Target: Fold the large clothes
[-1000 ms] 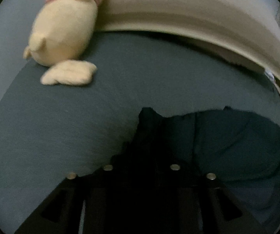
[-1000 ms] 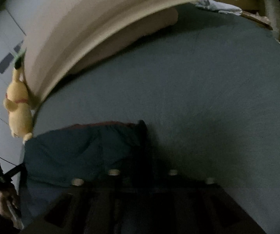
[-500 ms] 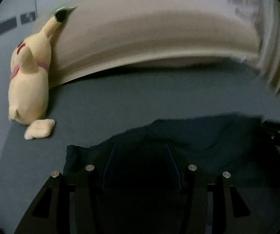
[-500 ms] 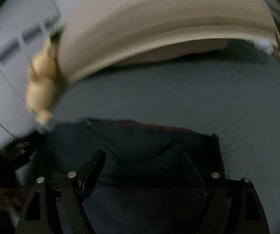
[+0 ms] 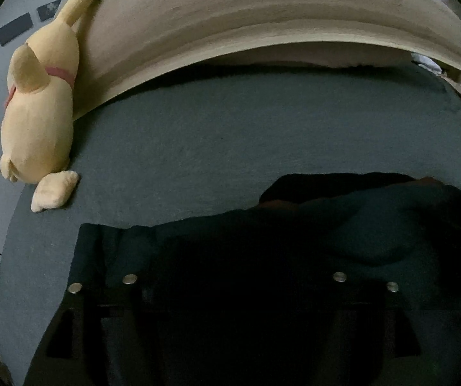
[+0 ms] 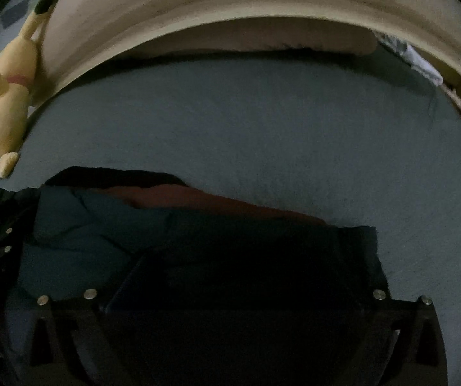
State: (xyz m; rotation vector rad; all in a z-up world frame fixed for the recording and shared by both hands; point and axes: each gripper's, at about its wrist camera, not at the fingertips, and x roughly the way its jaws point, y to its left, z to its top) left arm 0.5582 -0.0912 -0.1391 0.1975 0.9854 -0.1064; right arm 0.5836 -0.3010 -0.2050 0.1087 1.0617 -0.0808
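Both pairs of jaws, pinched on garment corners a second ago, are opening now and the cloth has dropped flat onto the bed. Left gripper (image 5: 233, 284): jaws apart, nothing pressed between them, dark fabric lying under and ahead. Right gripper (image 6: 232, 296): jaws spread about as wide as they go, likewise released, cloth between but not gripped.

Dark teal garment (image 5: 311, 234) fills the lower half of both frames on the grey-blue bed (image 5: 230, 135); its folded far edge runs left to right across the frame, so the long axis lies crosswise to both grippers. A reddish inner layer (image 6: 217, 201) peeks along that edge in the right view.

In the left view the cloth spreads toward lower right; in the right view toward lower left. So the garment sits between the two hands, neither clearly nearer.

Yellow plush toy (image 5: 40, 119) leans on the beige headboard (image 5: 262, 22) at upper left, well apart from the cloth.

Judgement: next fold likely takes a side edge inward.
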